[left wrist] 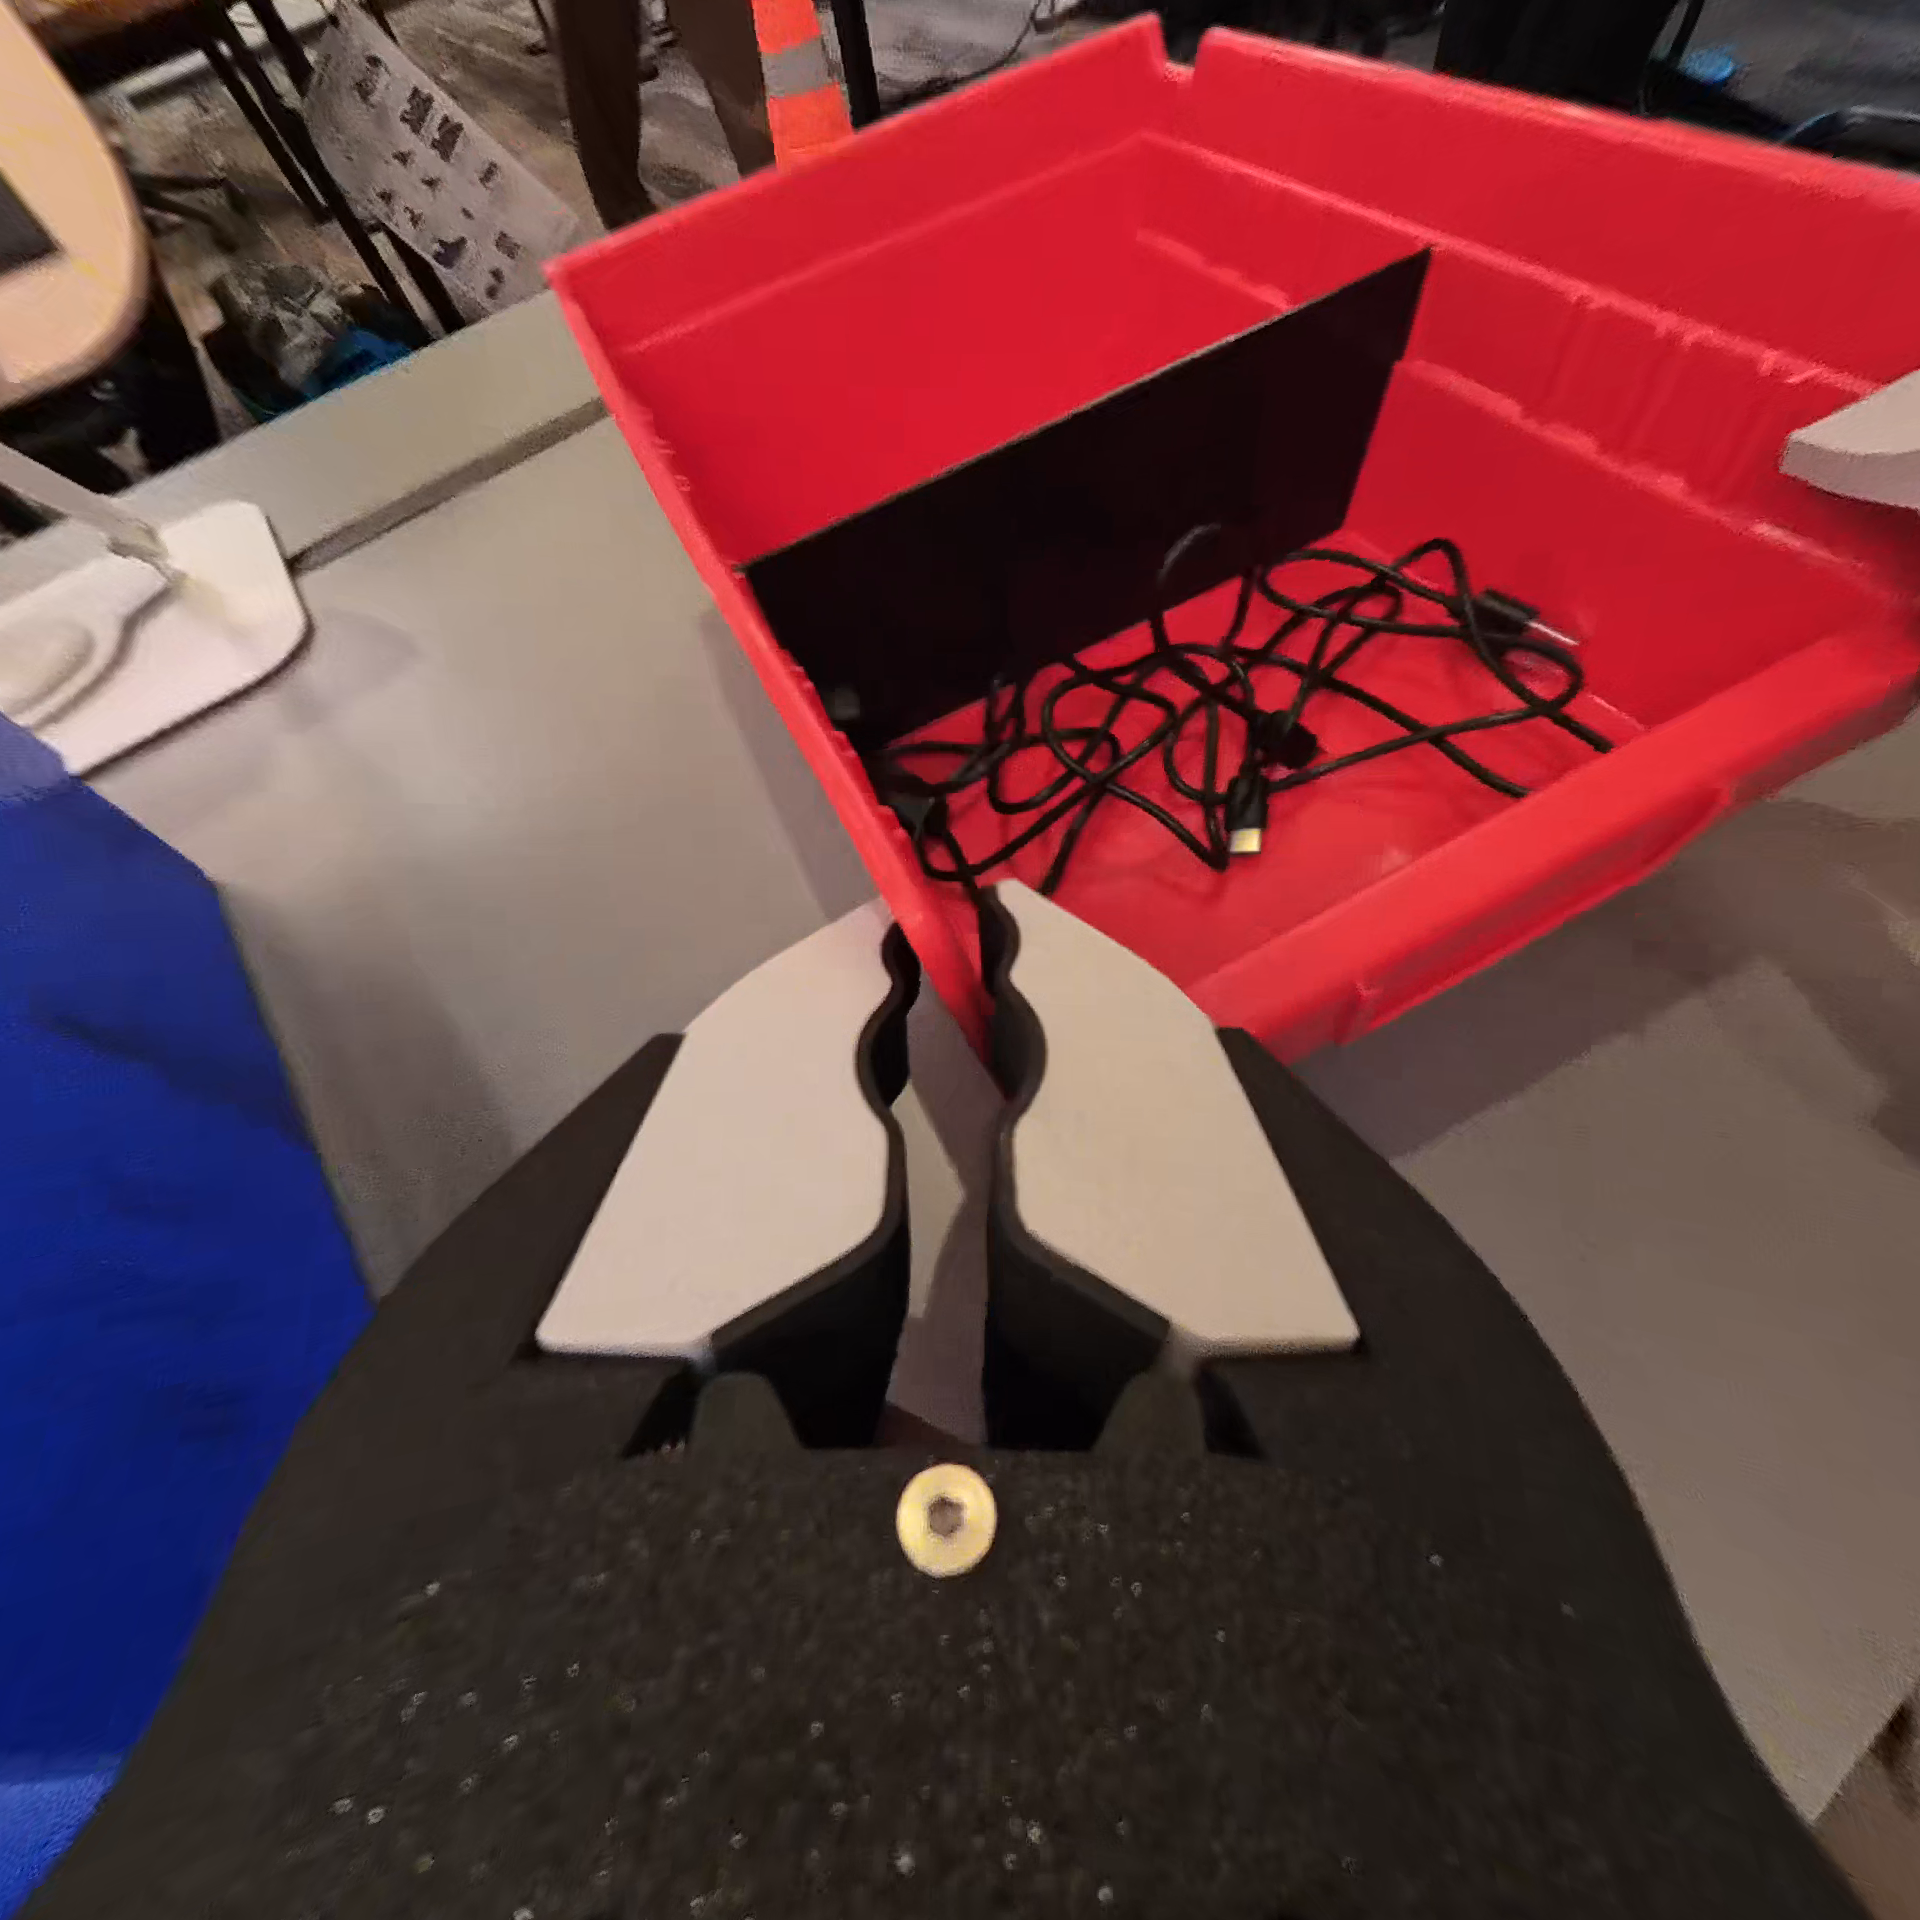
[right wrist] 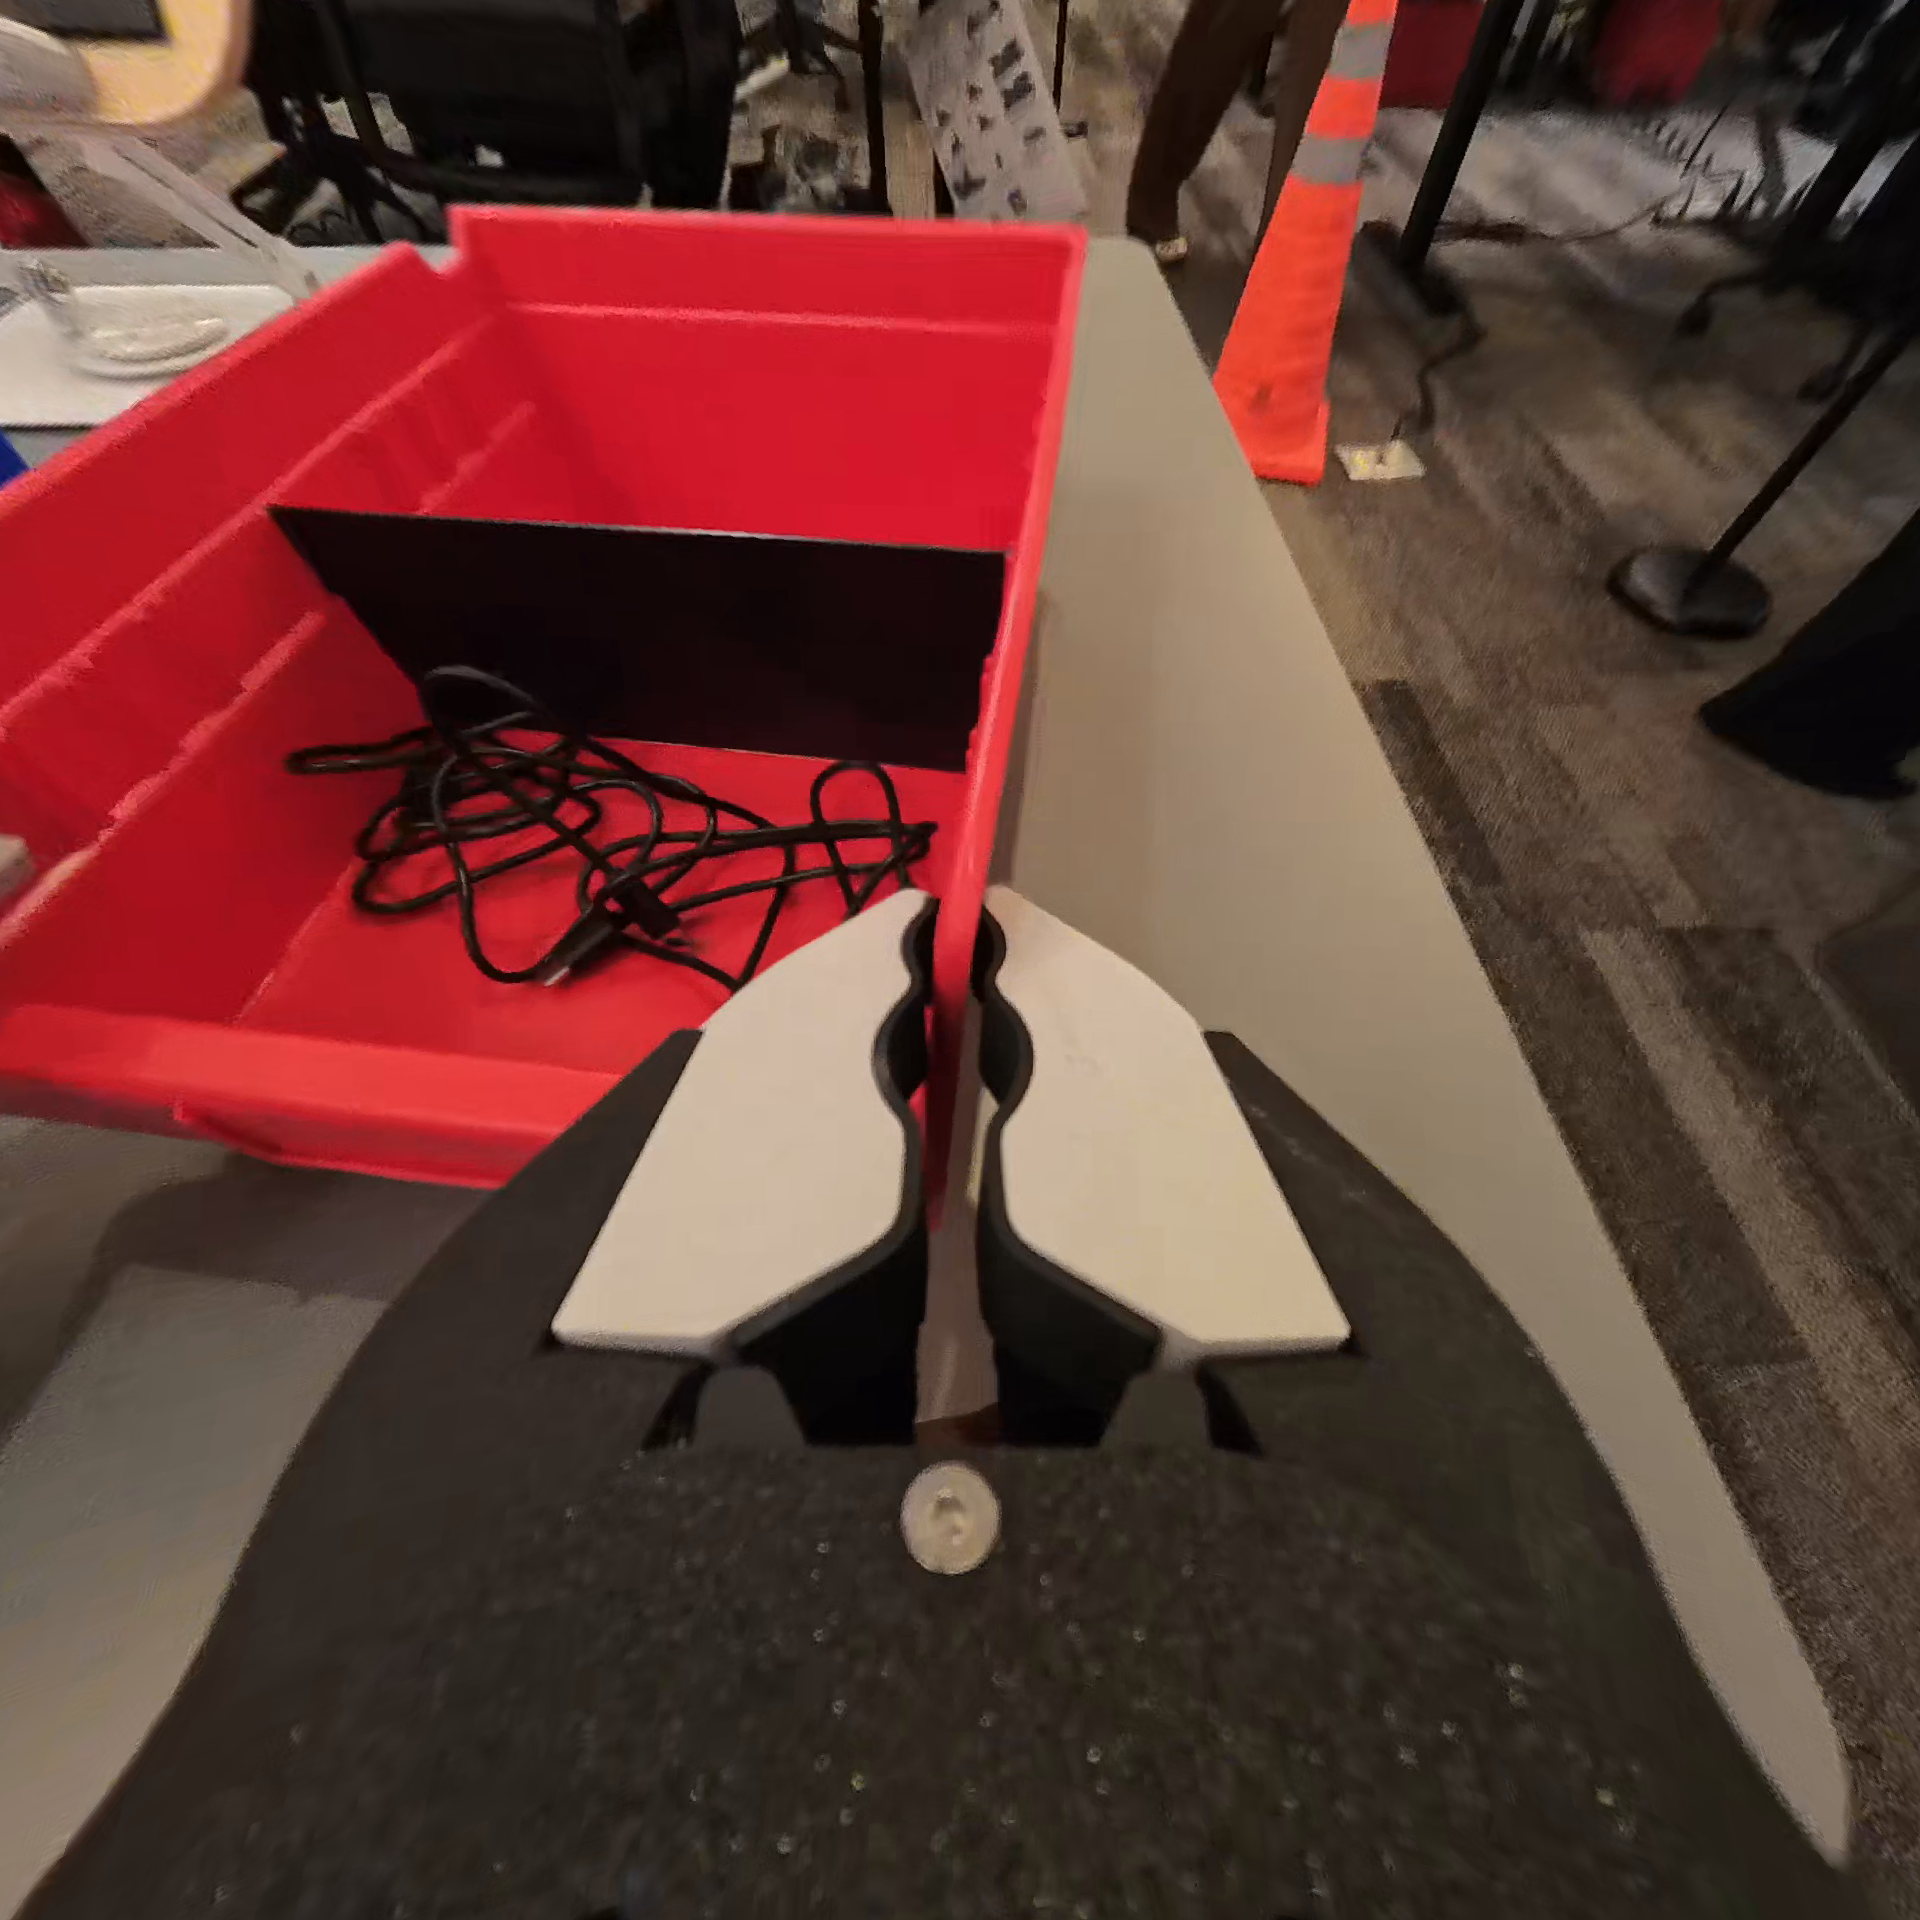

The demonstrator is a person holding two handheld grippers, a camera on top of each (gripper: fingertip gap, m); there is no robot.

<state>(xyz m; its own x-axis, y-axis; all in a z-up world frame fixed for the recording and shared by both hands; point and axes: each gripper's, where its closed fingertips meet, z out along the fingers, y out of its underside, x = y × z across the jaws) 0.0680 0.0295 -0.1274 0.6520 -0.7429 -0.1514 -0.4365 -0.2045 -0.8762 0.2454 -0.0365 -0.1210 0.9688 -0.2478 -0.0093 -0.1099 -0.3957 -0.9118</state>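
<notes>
The left tongs point(left wrist: 951, 925) were nearly closed, with the thin red wall of the bin point(left wrist: 1558, 862) near its front corner running up the narrow gap between their pale grey, wavy-edged fingers; whether the pads actually pressed the plastic I could not tell. The right tongs point(right wrist: 958, 914) stood the same way on the bin's point(right wrist: 997, 665) opposite side wall, nearly closed with the rim in the slot between them. Both sat in matte black, grainy bodies, each with a round metal screw. The bin was smooth moulded plastic with stepped, ribbed walls, and a flat black divider point(right wrist: 665, 634) stood upright across it. In the near compartment lay a loose tangle of thin black cable point(right wrist: 582, 821) with small plugs, resting on the floor. The bin sat on a smooth grey surface point(right wrist: 1226, 790), close to its edge on the right side. A white flat-based stand point(left wrist: 156, 634) stood farther left on the surface, and blue cloth point(left wrist: 125, 1195) filled the near left. Beyond, an orange cone point(right wrist: 1299, 270) with grey bands stood on mottled grey carpet point(right wrist: 1662, 935) among dark stands and cables.
</notes>
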